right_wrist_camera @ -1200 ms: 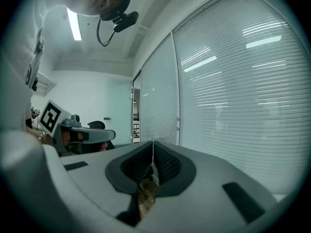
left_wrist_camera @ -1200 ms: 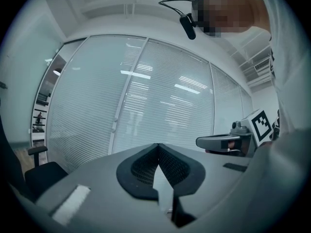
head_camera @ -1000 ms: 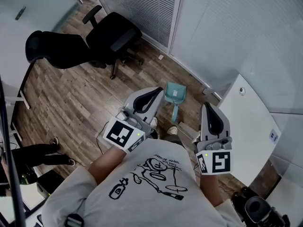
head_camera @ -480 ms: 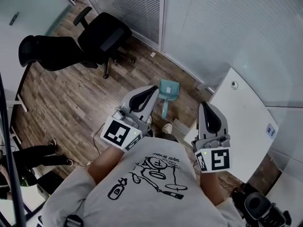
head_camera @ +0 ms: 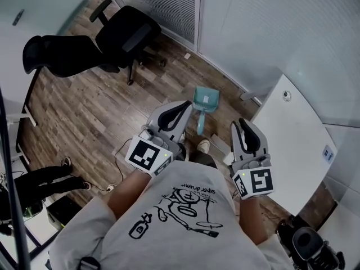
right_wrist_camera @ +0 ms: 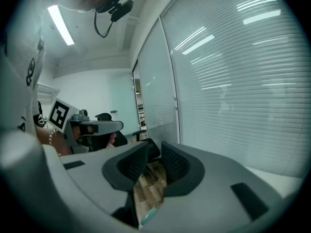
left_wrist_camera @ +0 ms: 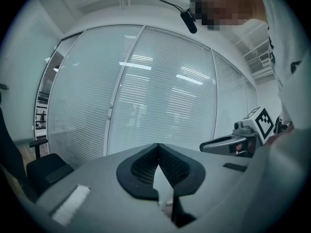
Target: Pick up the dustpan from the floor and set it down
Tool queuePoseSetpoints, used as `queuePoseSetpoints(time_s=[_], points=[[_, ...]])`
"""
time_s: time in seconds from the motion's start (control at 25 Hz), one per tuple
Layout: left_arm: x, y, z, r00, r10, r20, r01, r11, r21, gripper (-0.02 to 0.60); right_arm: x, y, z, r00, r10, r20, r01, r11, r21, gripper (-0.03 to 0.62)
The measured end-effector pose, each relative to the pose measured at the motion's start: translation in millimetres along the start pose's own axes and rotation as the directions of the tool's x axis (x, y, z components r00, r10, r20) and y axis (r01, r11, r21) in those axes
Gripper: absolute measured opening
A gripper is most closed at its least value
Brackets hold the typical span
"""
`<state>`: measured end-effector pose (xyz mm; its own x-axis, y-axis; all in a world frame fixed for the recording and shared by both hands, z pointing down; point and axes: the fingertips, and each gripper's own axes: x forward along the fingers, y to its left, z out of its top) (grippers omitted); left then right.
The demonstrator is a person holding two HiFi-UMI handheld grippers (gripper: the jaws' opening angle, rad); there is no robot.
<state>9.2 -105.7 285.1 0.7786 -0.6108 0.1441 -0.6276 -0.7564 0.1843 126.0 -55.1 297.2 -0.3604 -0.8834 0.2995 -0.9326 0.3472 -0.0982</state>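
Note:
A teal dustpan (head_camera: 206,102) lies on the wood floor near the glass wall, its handle pointing back toward my feet. It is untouched. My left gripper (head_camera: 187,104) hangs in the air just left of it, and in the left gripper view (left_wrist_camera: 158,147) its jaws meet at the tips, shut on nothing. My right gripper (head_camera: 242,122) hovers to the dustpan's right, over the desk corner. Its jaws (right_wrist_camera: 153,152) have just been opening to a narrow gap with nothing between them; floor and a sliver of the teal dustpan (right_wrist_camera: 147,214) show through.
A white desk (head_camera: 292,145) stands close on the right. Two black office chairs (head_camera: 126,35) (head_camera: 59,55) stand at the back left. The glass wall with blinds (head_camera: 169,4) runs behind the dustpan. My shoe (head_camera: 203,146) is by the handle. Another person's legs (head_camera: 39,181) are at lower left.
Both grippers have sunk a little and shifted forward. The dustpan has stayed where it lay on the floor.

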Motion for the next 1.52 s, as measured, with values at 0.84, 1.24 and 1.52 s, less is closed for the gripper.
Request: queuePoseSetpoints(time_s=[0.84,1.24,1.52], points=[[14.2,30.8,-147.5,0.980,-0.004,-0.198,-0.014,0.996,-0.092,-0.005,63.4,22.9,-206.0,0.934,0.114,-0.338,-0.087,0.992,0.093,0.132],[20.6,33.3,-206.2,0.967,-0.038,-0.252,0.011,0.994,-0.105,-0.005,85.5,24.3,-305.1,0.869,0.175,-0.464,-0.080,0.973,0.217,0.166],[25.1,37.4,-248.3,0.952,-0.046,-0.304,0.009,0.993,-0.122,-0.005,102.9,27.4,-358.3,0.836,0.234,-0.497,-0.056,0.936,0.347,0.193]])
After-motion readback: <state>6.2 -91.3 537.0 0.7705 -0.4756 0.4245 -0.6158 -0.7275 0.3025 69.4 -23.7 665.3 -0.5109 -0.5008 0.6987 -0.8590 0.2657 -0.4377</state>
